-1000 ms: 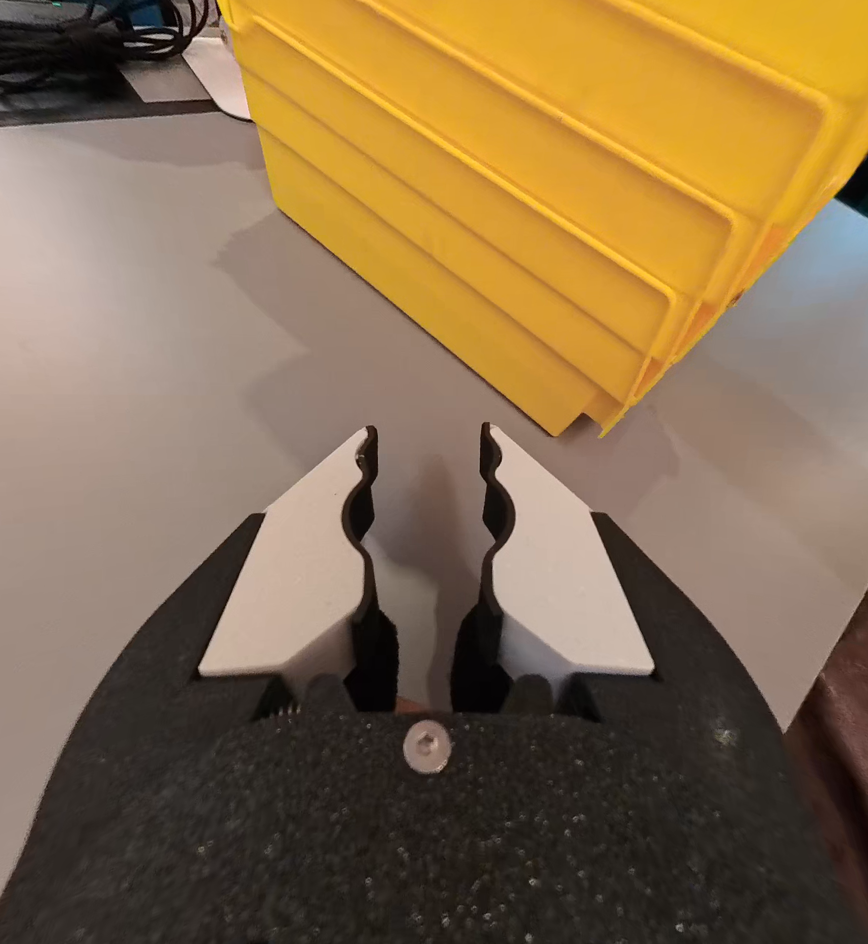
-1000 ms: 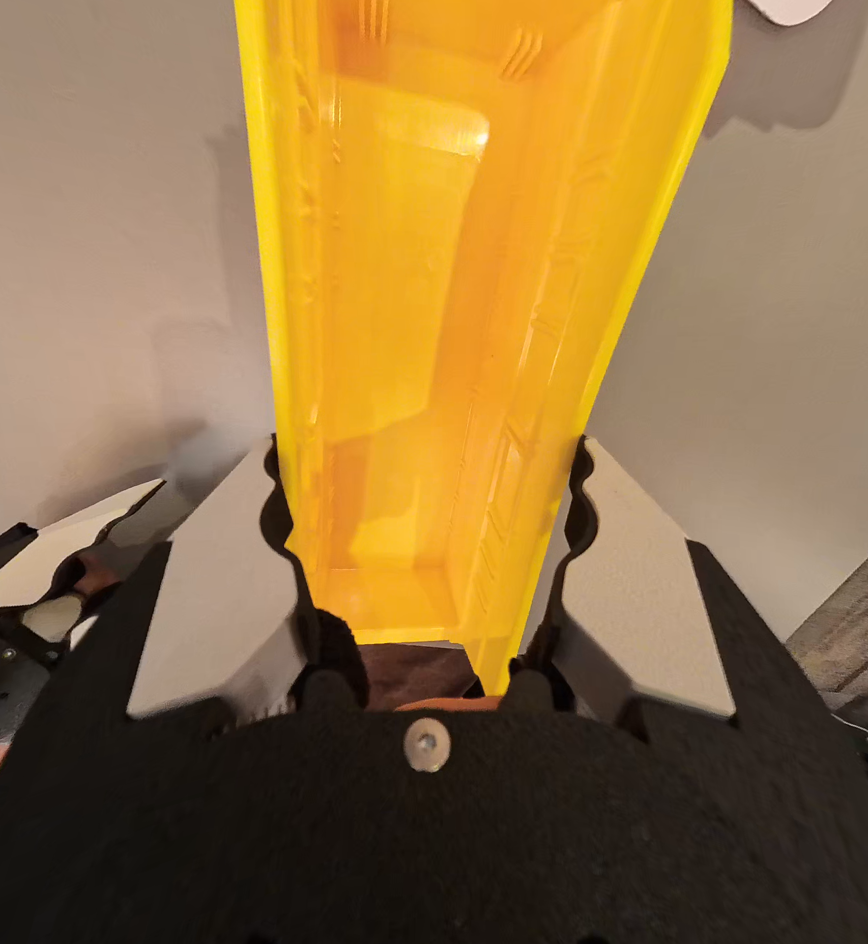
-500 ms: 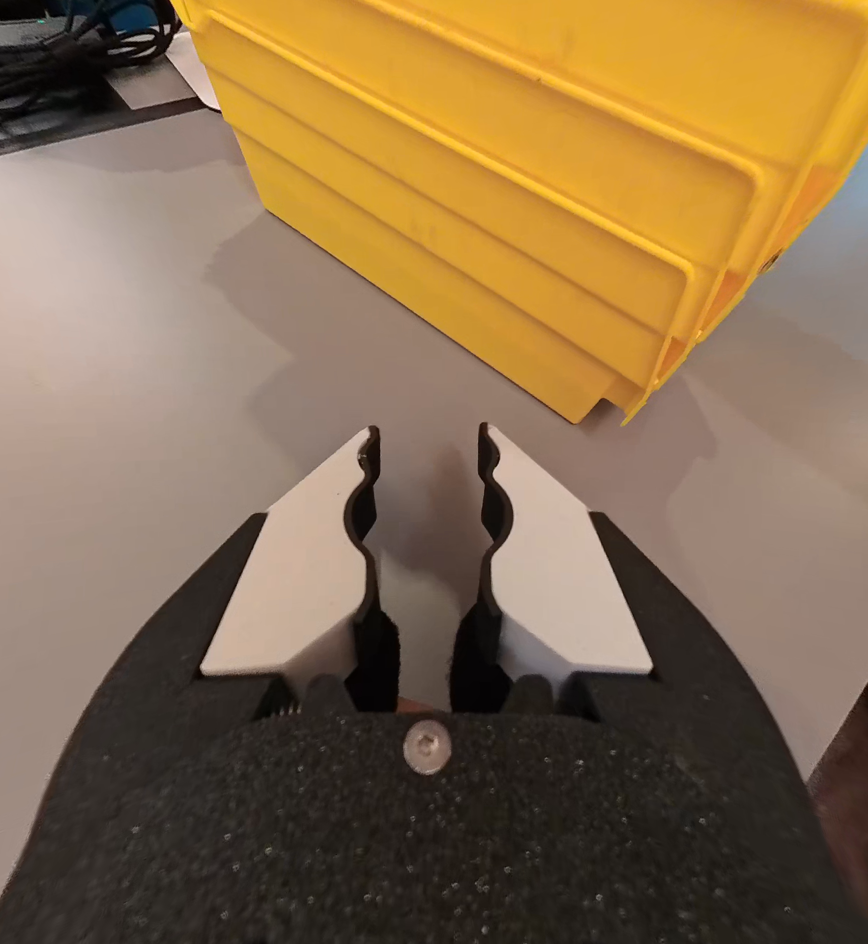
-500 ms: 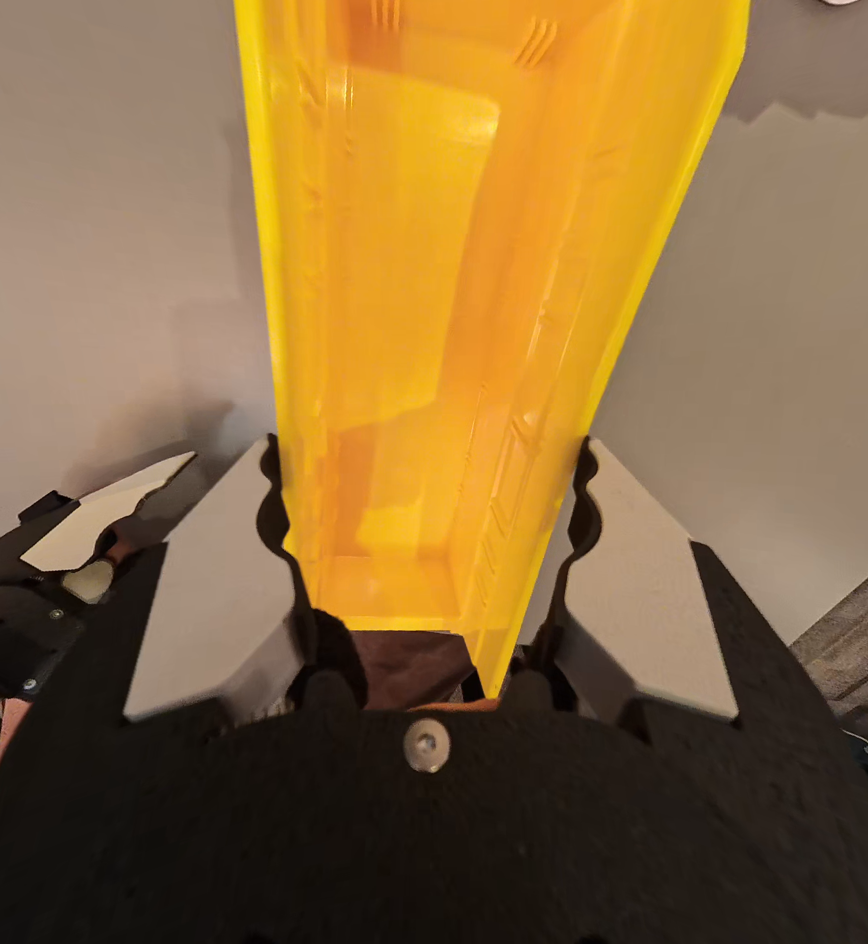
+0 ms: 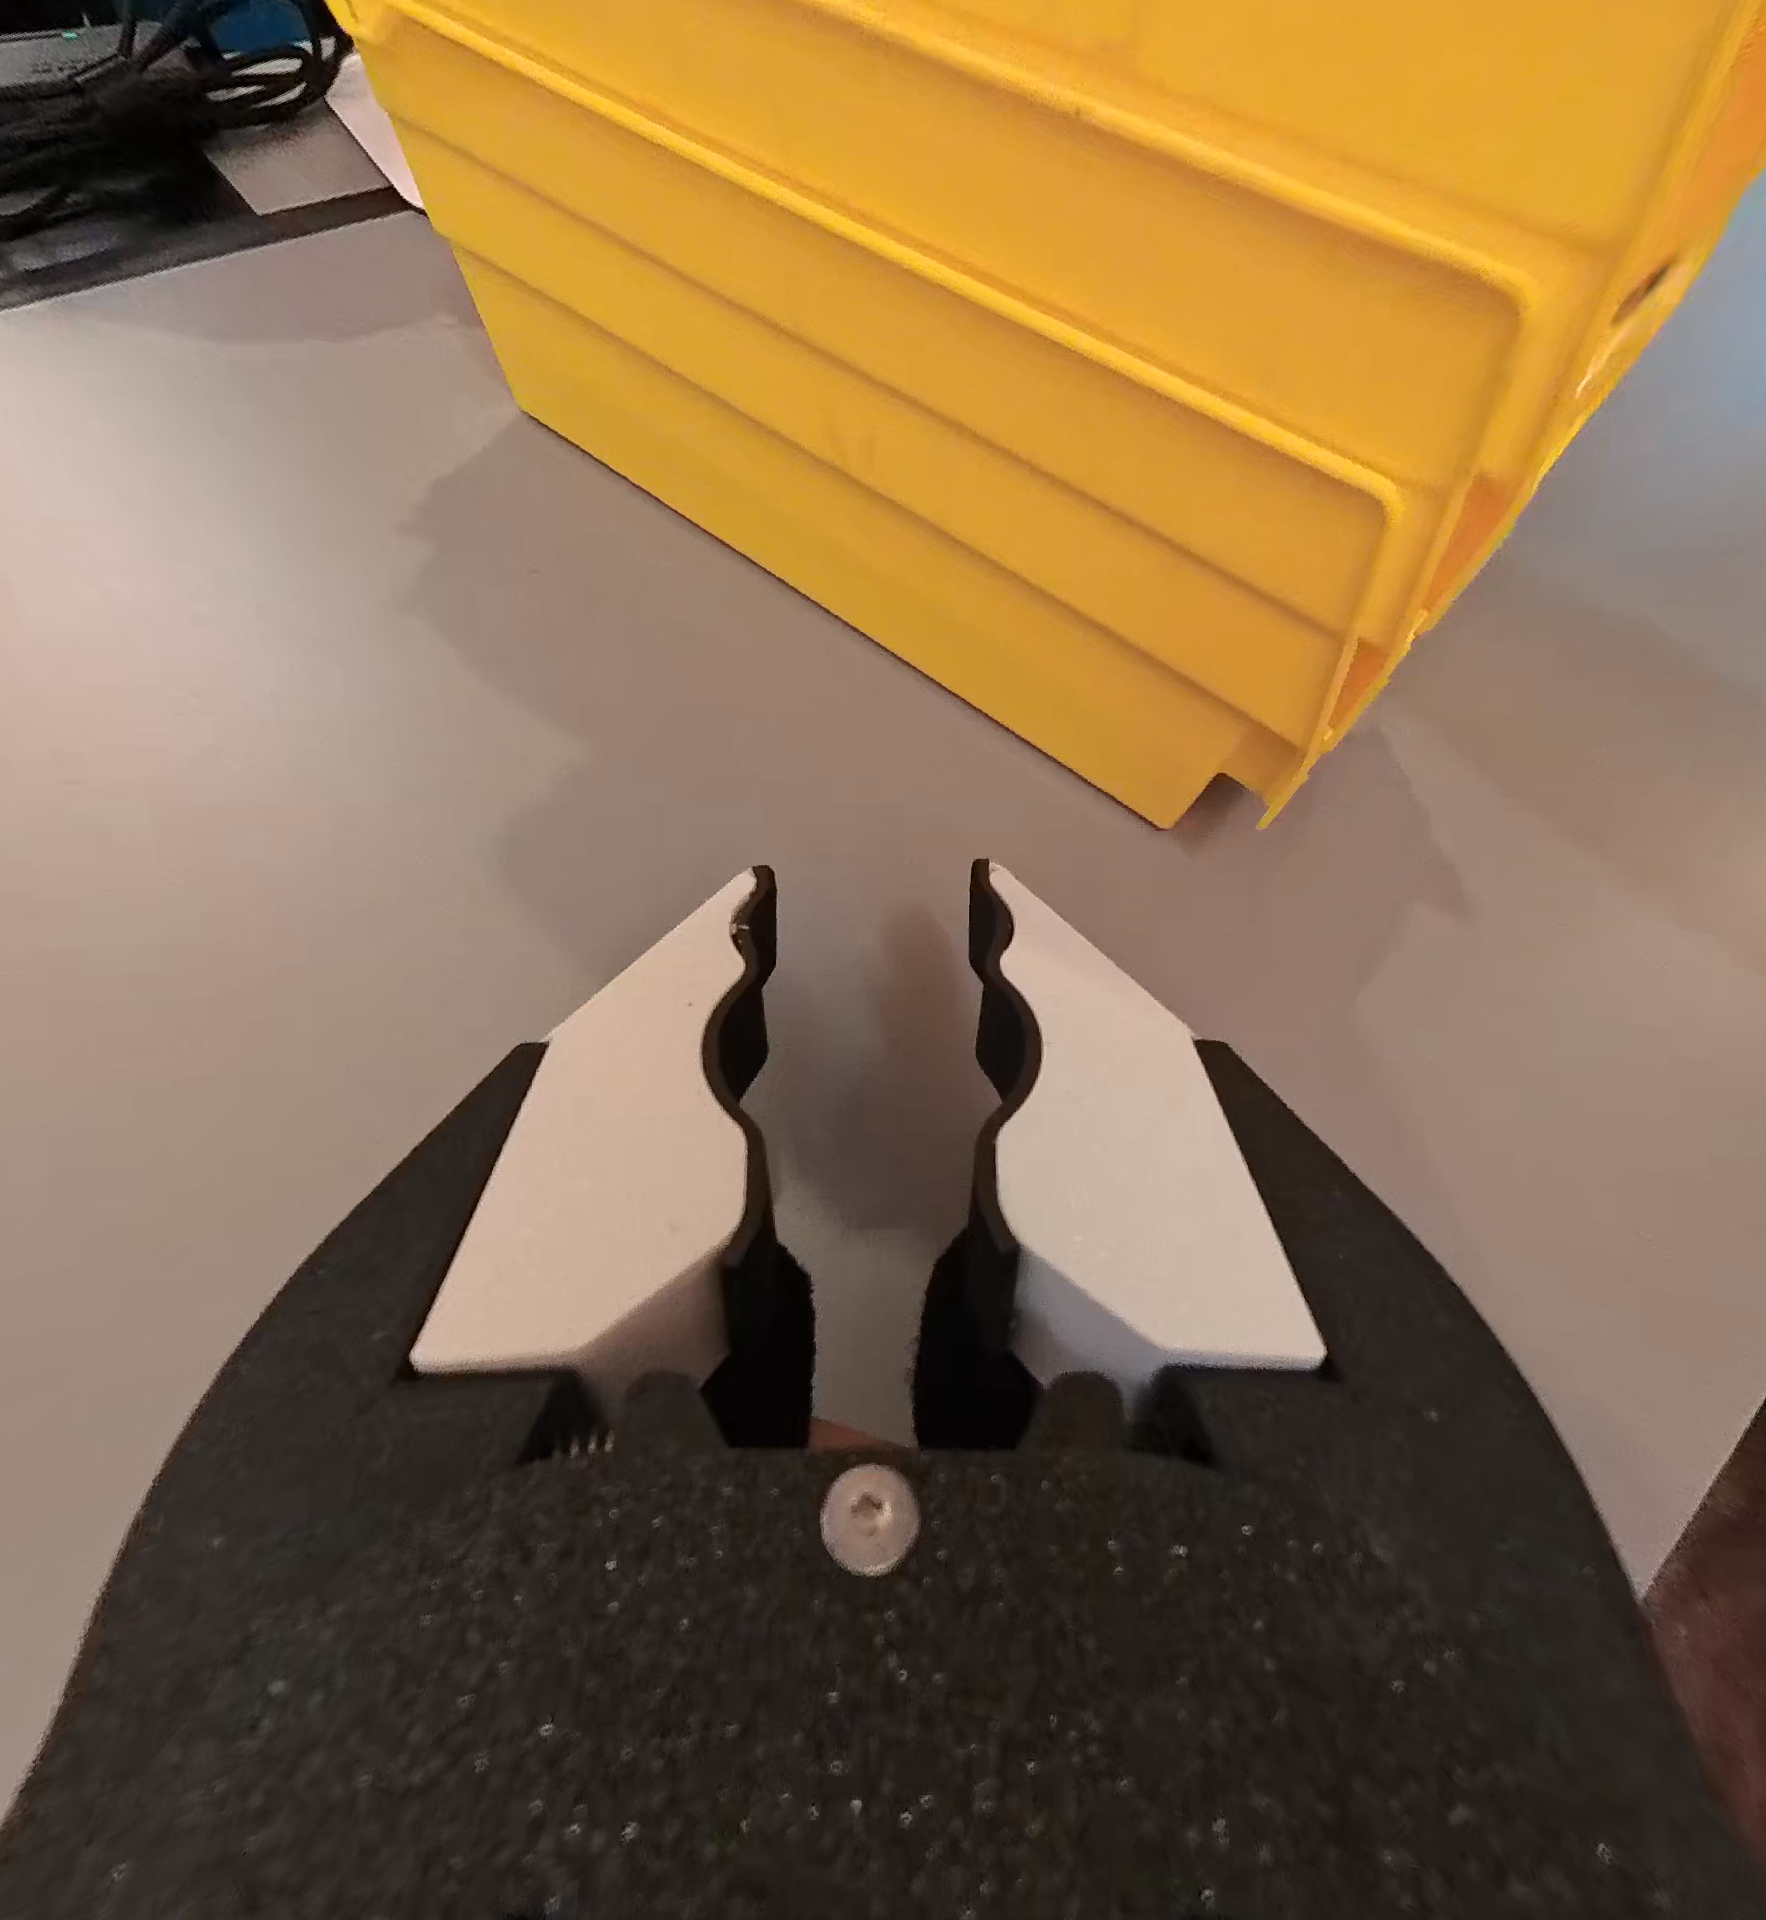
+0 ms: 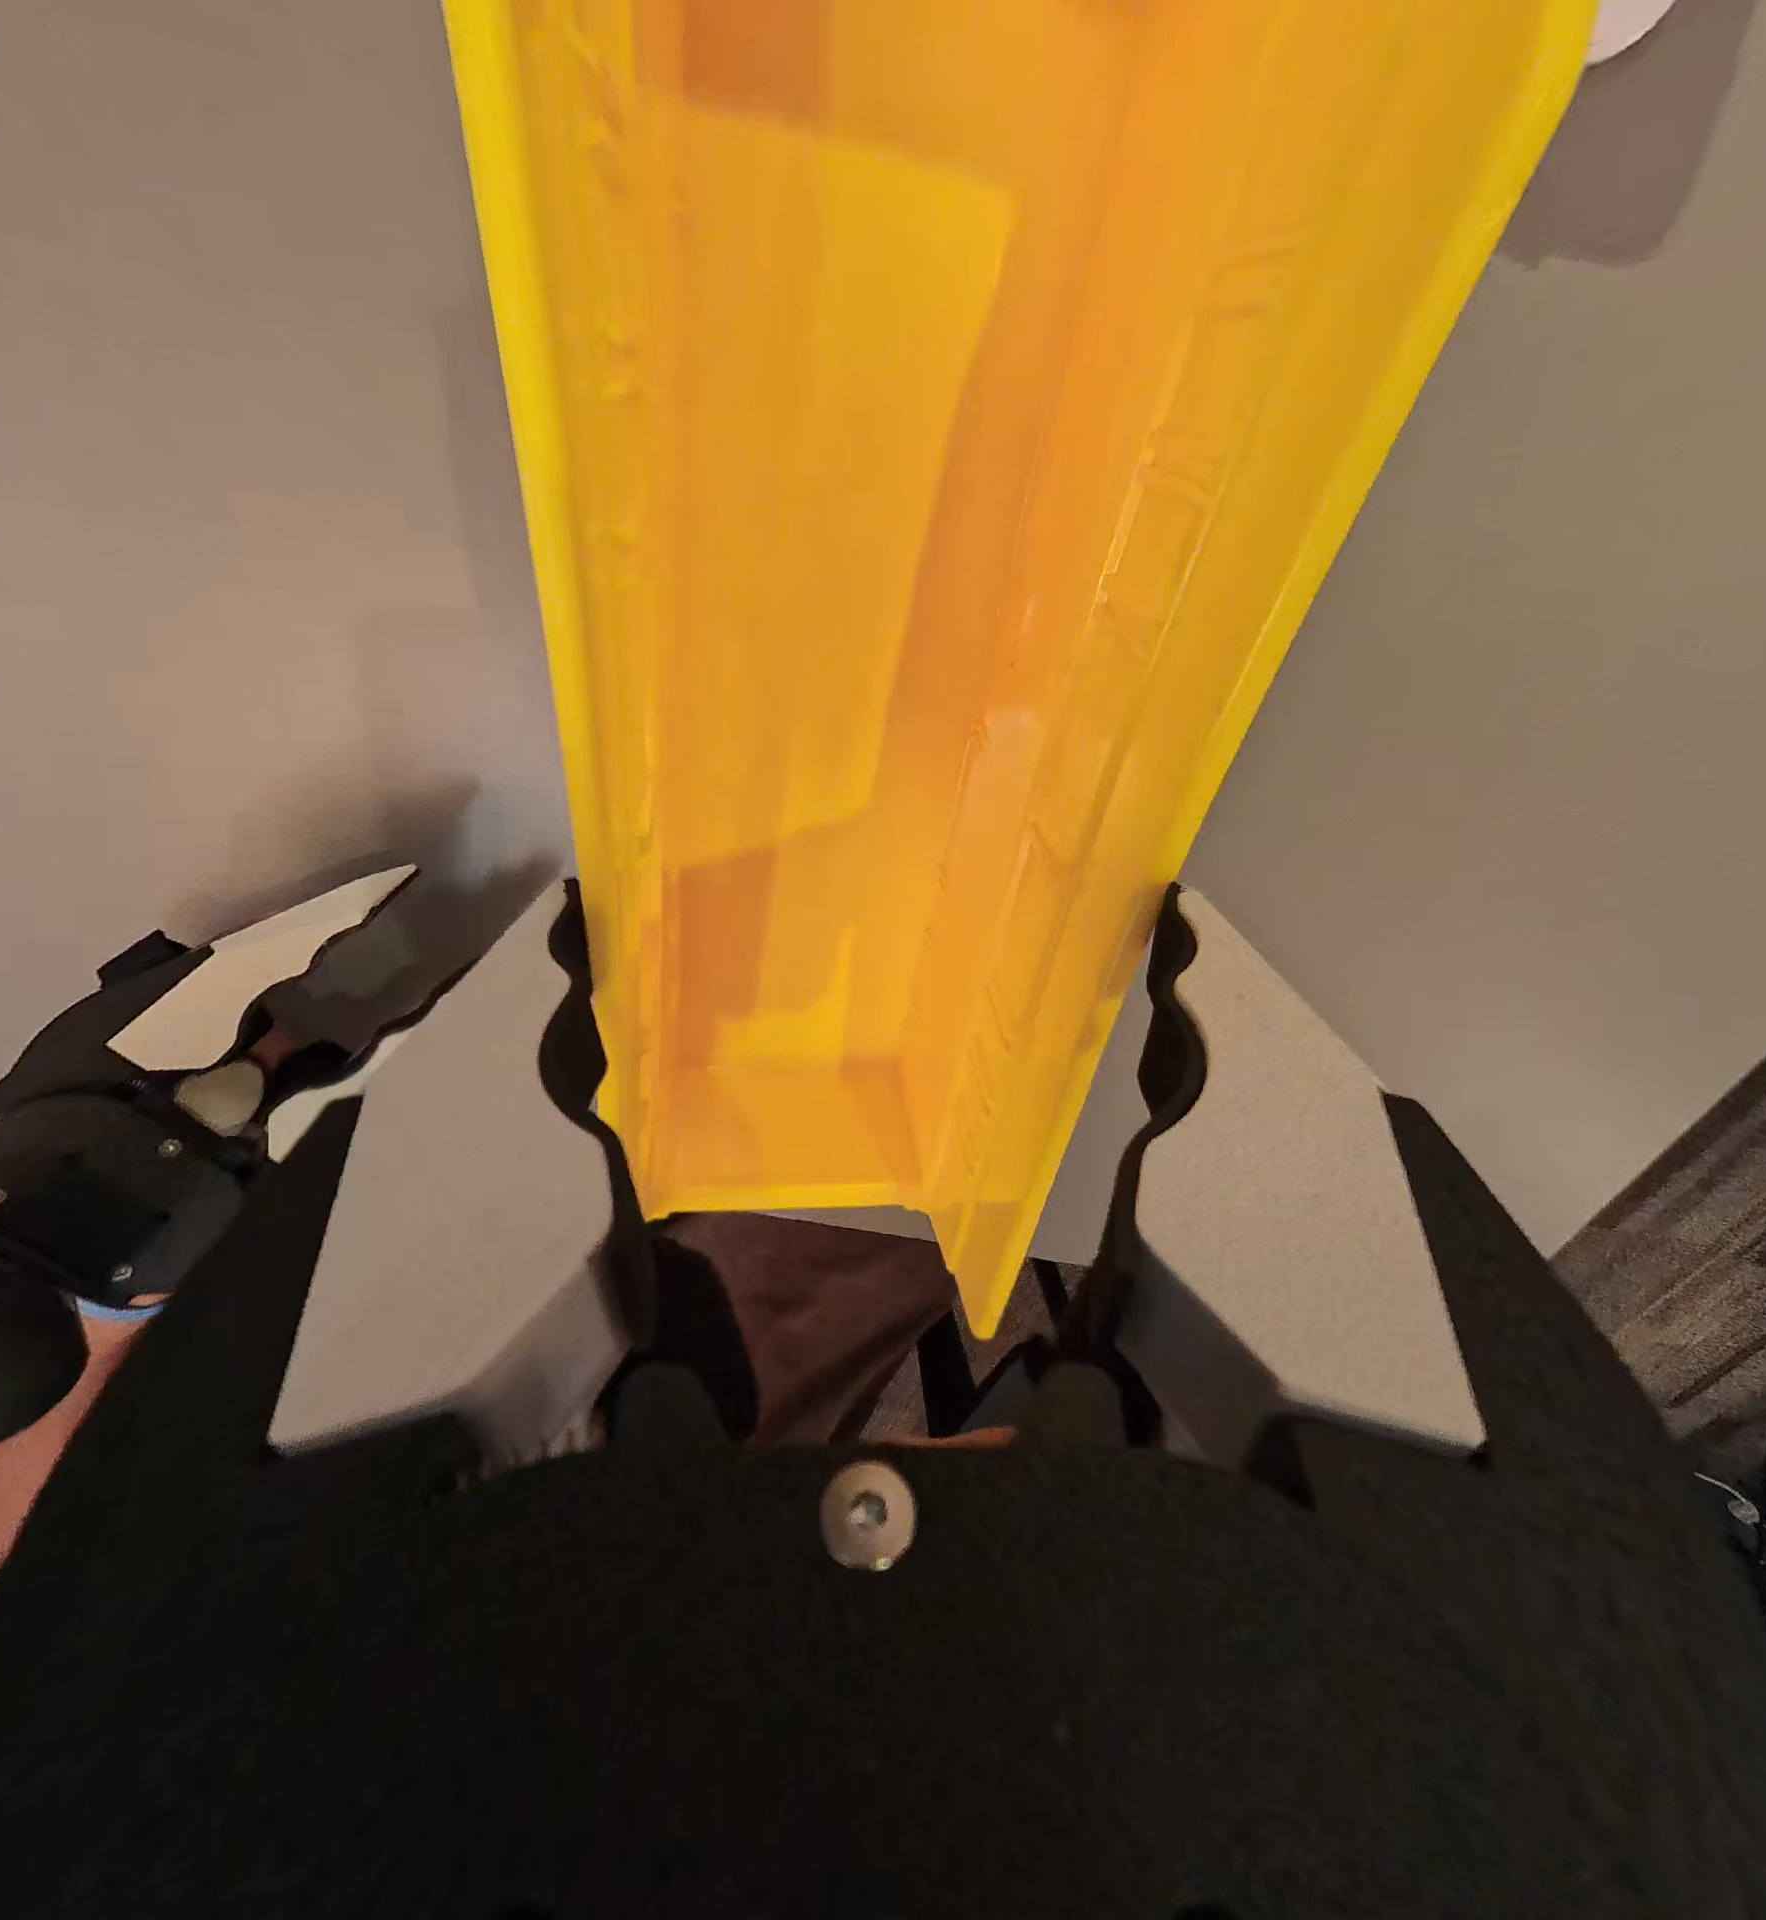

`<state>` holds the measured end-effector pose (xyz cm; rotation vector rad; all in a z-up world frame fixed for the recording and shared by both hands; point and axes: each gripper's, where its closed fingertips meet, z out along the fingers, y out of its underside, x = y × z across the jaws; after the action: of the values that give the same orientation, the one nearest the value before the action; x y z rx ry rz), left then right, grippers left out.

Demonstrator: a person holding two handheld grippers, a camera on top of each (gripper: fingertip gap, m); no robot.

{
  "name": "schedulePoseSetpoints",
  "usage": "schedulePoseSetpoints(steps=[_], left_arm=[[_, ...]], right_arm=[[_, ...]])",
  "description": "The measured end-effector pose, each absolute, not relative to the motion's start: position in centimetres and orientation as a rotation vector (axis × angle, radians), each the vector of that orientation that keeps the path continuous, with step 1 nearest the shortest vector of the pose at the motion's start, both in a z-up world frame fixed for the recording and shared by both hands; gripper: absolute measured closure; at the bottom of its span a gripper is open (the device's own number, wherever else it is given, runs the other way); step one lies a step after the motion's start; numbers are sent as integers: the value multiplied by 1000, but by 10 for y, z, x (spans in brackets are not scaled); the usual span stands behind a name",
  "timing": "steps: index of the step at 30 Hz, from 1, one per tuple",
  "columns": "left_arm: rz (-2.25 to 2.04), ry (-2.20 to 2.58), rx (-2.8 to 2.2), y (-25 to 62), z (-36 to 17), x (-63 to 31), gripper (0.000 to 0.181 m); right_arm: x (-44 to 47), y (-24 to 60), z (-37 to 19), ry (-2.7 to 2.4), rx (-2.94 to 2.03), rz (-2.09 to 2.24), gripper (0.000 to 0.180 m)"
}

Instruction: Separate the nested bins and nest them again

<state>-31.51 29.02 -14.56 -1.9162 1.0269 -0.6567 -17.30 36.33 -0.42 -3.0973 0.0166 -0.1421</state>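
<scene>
The left tongs sit over the grey bench with the jaws parted and nothing between them. They also appear at the lower left of the right wrist view, beside the right tongs and clear of the bin.

Cables lie at the far left edge of the bench, behind a dark strip.

The nested bins stand ahead and to the right of the left tongs, near but not touching them. The stack is yellow plastic. Its stepped side walls show several rims layered one above another. The lowest corner meets the bench just beyond the right fingertip of the left tongs.

The right tongs straddle the near end of the top bin, looking down into its translucent orange-yellow interior. The left finger touches the bin's outer wall. The right finger stands just beside the opposite wall; whether it presses the wall cannot be told. Whether the grip is closed on the bin is therefore uncertain.

Patterned floor shows at the far right, beyond the bench edge.
</scene>
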Motion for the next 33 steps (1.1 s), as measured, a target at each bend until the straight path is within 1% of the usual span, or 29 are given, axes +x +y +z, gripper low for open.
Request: schedulePoseSetpoints(steps=[5,10,15,19,22,25,33], left_arm=[[-644,1037,-1915,289,-147,-315,146],[-638,1042,-1917,289,-148,-314,146],[-630,1046,-1915,288,-148,-314,147],[-622,1056,-1918,287,-149,-315,147],[-616,1063,-1919,286,-150,-317,147],[-618,1061,-1919,285,-150,-317,147],[-614,1073,-1930,286,-154,-316,147]], right_arm=[[-167,370,30,29,-3035,-131,77],[-147,362,70,19,-3010,-181,76],[-99,347,105,122,-2967,-216,77],[-43,330,114,212,-2954,-261,76],[2,316,103,297,-2961,-251,77],[51,303,79,377,-2964,-271,76],[156,266,-26,557,-3014,-276,76]])
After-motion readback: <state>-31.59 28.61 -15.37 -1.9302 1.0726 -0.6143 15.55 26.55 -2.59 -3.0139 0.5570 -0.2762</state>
